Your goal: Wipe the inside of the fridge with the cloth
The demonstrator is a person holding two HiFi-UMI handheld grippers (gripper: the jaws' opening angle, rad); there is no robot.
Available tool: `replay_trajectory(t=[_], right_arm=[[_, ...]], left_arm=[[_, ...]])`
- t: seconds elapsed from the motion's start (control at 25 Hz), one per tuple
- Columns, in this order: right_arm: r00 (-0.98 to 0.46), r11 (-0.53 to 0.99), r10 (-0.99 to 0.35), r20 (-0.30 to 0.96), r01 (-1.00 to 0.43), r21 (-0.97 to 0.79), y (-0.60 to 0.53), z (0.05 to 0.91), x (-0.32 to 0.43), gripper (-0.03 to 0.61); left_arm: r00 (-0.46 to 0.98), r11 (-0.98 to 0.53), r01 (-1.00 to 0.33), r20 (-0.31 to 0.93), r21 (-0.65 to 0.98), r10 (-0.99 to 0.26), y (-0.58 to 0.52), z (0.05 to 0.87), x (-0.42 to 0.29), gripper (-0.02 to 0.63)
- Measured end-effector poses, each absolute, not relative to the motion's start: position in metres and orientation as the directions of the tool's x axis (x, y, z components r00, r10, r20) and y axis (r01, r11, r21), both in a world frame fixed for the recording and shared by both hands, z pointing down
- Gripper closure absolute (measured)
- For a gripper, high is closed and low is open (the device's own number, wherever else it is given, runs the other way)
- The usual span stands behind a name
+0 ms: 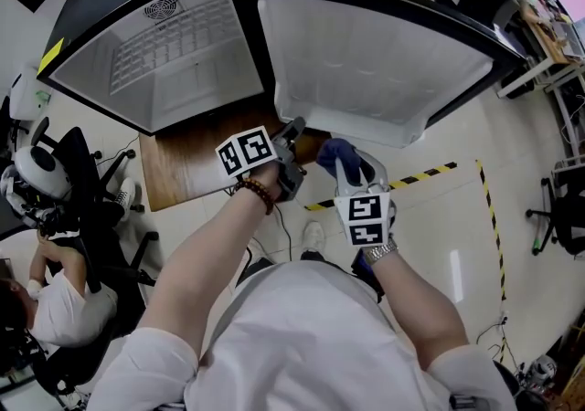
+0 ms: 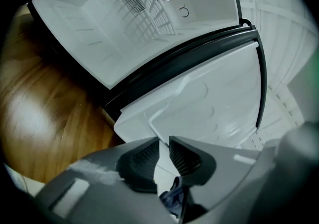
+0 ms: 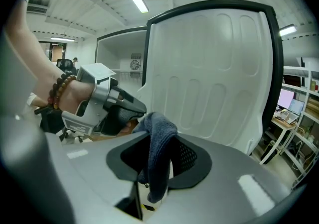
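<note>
Well, my right claw (image 3: 160, 139) is clenched on the blue cloth (image 1: 336, 155). The cloth hangs over the jaws in a soft fold. It is out in front of the open door (image 1: 366, 53), close to the door's near edge and outside the fridge (image 1: 174, 62). The fridge box is on the left, white inside, and the door stands open on the right. My left claw (image 2: 164, 143) is just left of the cloth. Its jaws pinch the near edge of the door. Under the fridge is a brown wooden board (image 1: 178, 172).
</note>
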State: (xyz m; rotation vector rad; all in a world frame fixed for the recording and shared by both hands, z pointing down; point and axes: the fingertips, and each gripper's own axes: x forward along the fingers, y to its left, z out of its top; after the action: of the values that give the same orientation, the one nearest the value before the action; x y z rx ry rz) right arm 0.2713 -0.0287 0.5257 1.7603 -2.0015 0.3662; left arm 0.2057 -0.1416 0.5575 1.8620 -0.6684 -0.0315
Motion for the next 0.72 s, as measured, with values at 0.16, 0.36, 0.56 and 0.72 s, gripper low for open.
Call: replay_trajectory(t=[0.16,0.36,0.56,0.72], right_arm=[[-0.102,0.166,-0.865,0.492,-0.982,0.088,-0.037,0.531,0.259,0.479],[-0.111,0.165,-0.865,0.489,-0.984,0.069,-0.047,0.542,0.242,0.479],[-0.121,0.159,-0.885,0.449,-0.986,0.047,-0.069,0.545,0.224,0.479],[-0.111,0.14,-0.902,0.417,-0.989,0.038,-0.086,0.546,0.218,0.479]], left_arm=[[0.862,-0.267,-0.416,0.283,0.869,-0.42,-0.134,0.548,0.204,0.549],[0.887,-0.318,-0.417,0.305,0.852,-0.346,-0.127,0.539,0.202,0.551],[0.907,-0.348,-0.401,0.313,0.847,-0.283,-0.125,0.528,0.202,0.555],[0.923,-0.371,-0.369,0.292,0.852,-0.249,-0.126,0.515,0.204,0.561]])
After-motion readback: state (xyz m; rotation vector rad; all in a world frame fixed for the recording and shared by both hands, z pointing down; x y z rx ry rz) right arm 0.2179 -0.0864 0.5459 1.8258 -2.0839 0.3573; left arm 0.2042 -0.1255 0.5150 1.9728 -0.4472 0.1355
